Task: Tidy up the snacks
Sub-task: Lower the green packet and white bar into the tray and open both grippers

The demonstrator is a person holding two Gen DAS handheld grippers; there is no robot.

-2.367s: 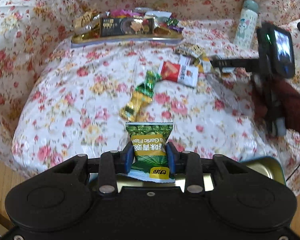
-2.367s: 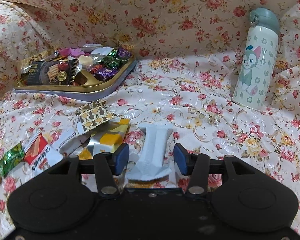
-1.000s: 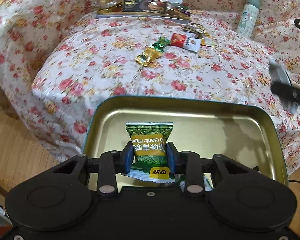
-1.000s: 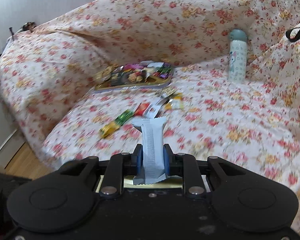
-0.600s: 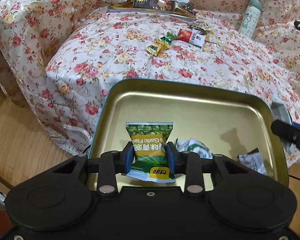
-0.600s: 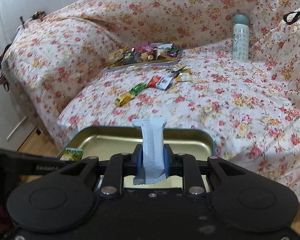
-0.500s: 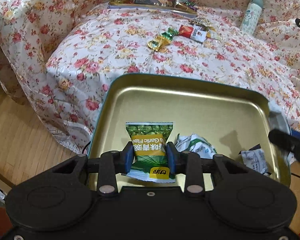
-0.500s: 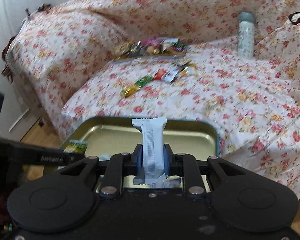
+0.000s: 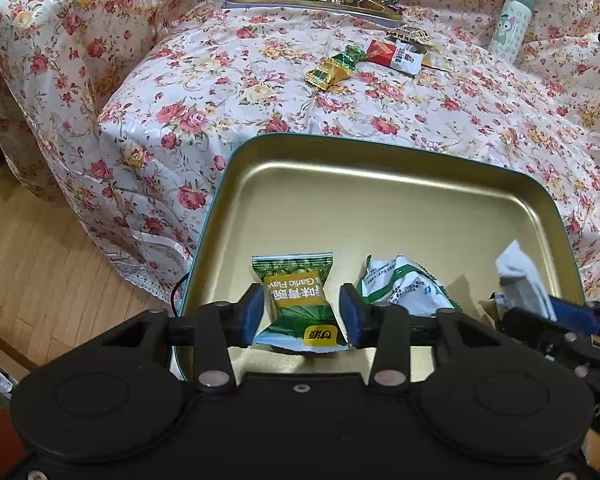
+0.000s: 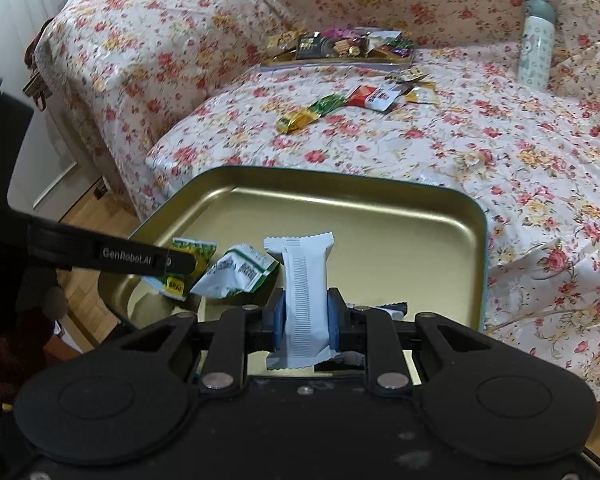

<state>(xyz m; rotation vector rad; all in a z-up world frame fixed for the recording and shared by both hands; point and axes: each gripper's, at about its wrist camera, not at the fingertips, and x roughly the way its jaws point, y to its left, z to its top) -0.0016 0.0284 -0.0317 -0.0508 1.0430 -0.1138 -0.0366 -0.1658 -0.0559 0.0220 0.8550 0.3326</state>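
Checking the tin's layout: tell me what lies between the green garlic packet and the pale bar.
In the right wrist view, a white-and-green packet lies between green garlic packet and pale bar.

A gold tin tray [image 9: 380,208] holds a crumpled white-and-green packet [image 9: 404,286]. A green garlic-flavour packet [image 9: 298,296] hangs over its 7 o'clock corner. A pale ridged bar wrapper [image 10: 305,300] stands upright at 6 o'clock.
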